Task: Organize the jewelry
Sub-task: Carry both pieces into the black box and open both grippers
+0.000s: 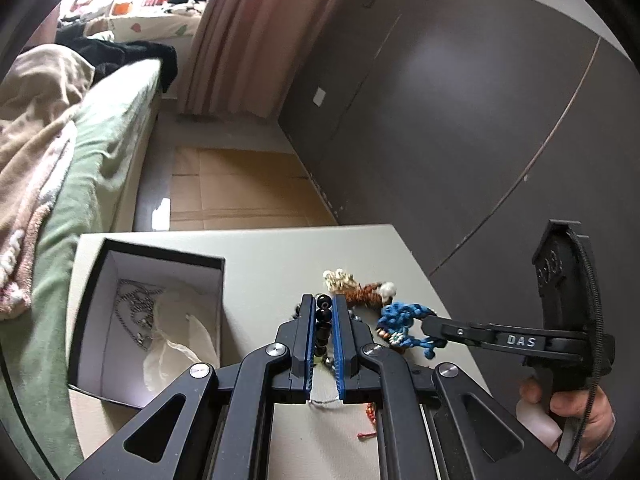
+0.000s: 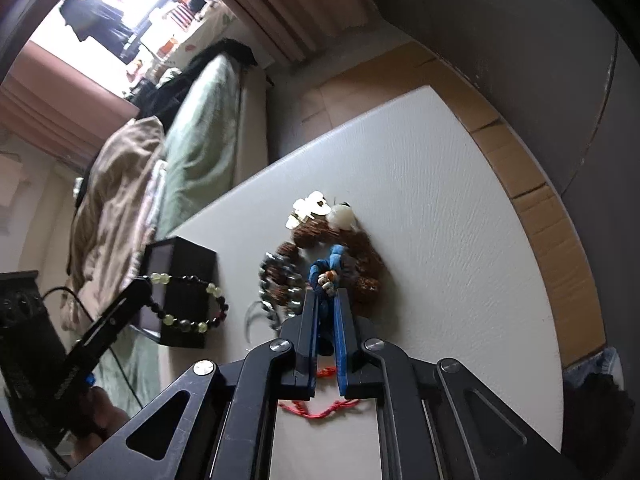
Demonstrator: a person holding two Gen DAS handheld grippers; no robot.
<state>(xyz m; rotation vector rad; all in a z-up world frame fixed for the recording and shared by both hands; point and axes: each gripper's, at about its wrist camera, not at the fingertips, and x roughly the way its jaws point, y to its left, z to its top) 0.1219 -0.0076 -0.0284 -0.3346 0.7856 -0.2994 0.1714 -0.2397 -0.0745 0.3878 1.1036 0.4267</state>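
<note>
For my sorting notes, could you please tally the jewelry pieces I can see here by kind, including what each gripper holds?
Beaded bracelets: 2, the black and pale green bead bracelet in the left gripper, the brown bead bracelet on the table
Knotted cord pieces: 2, the blue cord piece in the right gripper, the red cord
Silver chains: 1, in the box
Total: 5

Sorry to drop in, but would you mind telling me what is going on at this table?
A person is sorting jewelry with a pair of tongs in each hand. The left tongs are shut on a bead bracelet, held up next to the open black box, which already holds a silver chain. The right tongs are shut on a blue knotted cord piece in the pile on the white table. A brown bead bracelet and a red cord lie unsorted.
</note>
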